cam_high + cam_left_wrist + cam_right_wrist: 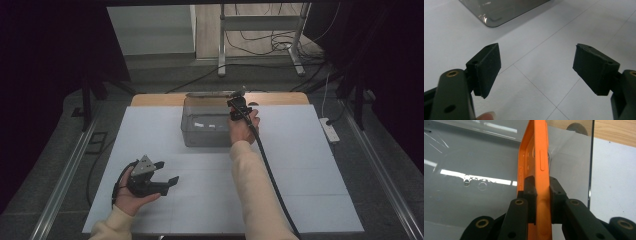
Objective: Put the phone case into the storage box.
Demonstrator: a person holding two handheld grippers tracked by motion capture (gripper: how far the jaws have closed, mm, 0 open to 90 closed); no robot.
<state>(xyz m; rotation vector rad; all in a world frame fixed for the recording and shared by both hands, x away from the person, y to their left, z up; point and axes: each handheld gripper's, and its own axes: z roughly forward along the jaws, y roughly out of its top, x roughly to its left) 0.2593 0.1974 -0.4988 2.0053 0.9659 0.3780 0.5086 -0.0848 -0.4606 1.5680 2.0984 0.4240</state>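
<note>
white sheet [300, 165] laid over the wooden table [280, 98], dark curtains either side, and cables [260, 47] trailing across the floor past the metal stand legs [221, 50] beyond the far edge. a clear grey bin [200, 131] sits at the far middle of the sheet. your right gripper [238, 107] is up at the bin's right rim, jaws clamped tight on the edge of an orange phone case [536, 160], which stands on edge over the bin's clear wall; whether it's inside or just above the bin, hard to say from here. your left gripper [159, 172] rests low near the sheet's front left, well apart from the bin, jaws spread wide, nothing between the pads [489, 66], white sheet under them.
</note>
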